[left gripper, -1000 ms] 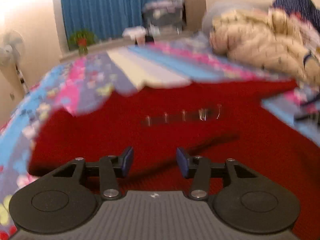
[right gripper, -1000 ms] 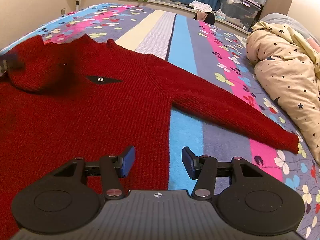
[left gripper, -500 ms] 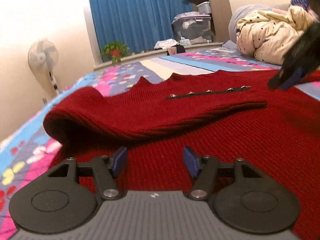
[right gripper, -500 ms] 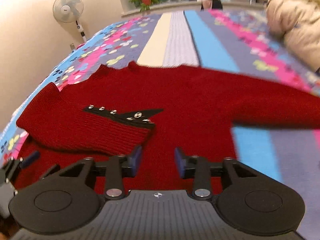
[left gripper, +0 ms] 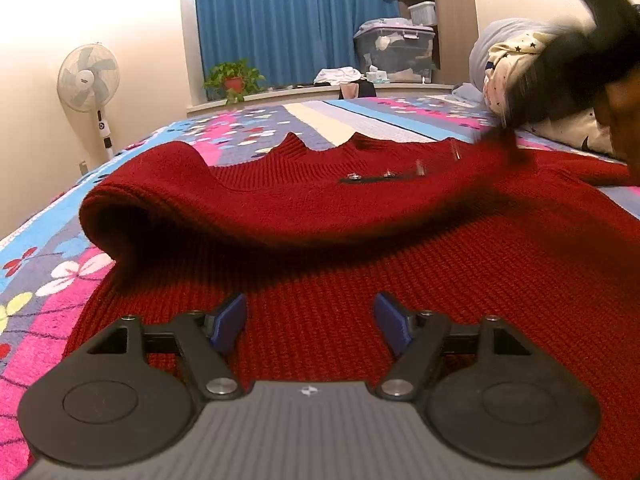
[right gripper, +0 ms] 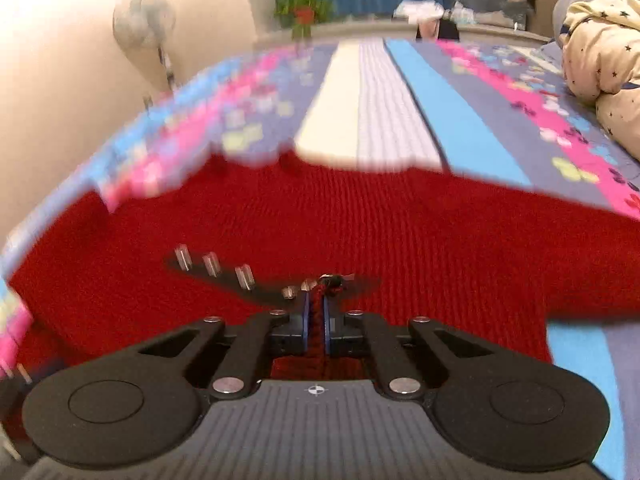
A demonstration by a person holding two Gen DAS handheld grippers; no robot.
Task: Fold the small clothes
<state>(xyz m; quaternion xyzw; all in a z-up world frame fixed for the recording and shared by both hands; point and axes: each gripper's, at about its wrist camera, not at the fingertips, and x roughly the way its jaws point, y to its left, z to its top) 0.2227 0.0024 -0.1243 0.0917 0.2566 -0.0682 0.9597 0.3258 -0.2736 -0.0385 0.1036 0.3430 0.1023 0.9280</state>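
A red knit sweater (left gripper: 460,280) lies flat on the patterned bedspread (left gripper: 52,280). Its left sleeve (left gripper: 248,208) is folded over across the chest, and the cuff strip with silver snaps (left gripper: 384,176) points right. My left gripper (left gripper: 312,324) hovers low over the sweater's body; its jaws are opening and nothing is between them. In the right wrist view my right gripper (right gripper: 316,308) is shut on the red knit at the cuff end, beside the snaps (right gripper: 212,264). From the left wrist view the right gripper (left gripper: 508,148) shows as a dark blur at that cuff end.
A cream star-print duvet (right gripper: 600,44) is heaped on the bed's right side. Beyond the bed stand a floor fan (left gripper: 90,80), a potted plant (left gripper: 234,80), a clear storage box (left gripper: 394,50) and blue curtains (left gripper: 292,20). The sweater's other sleeve (right gripper: 580,240) stretches right.
My left gripper sank lower and spread its jaws wider over the sweater. My right gripper swung left from the outstretched sleeve to the folded sleeve's cuff and closed on it.
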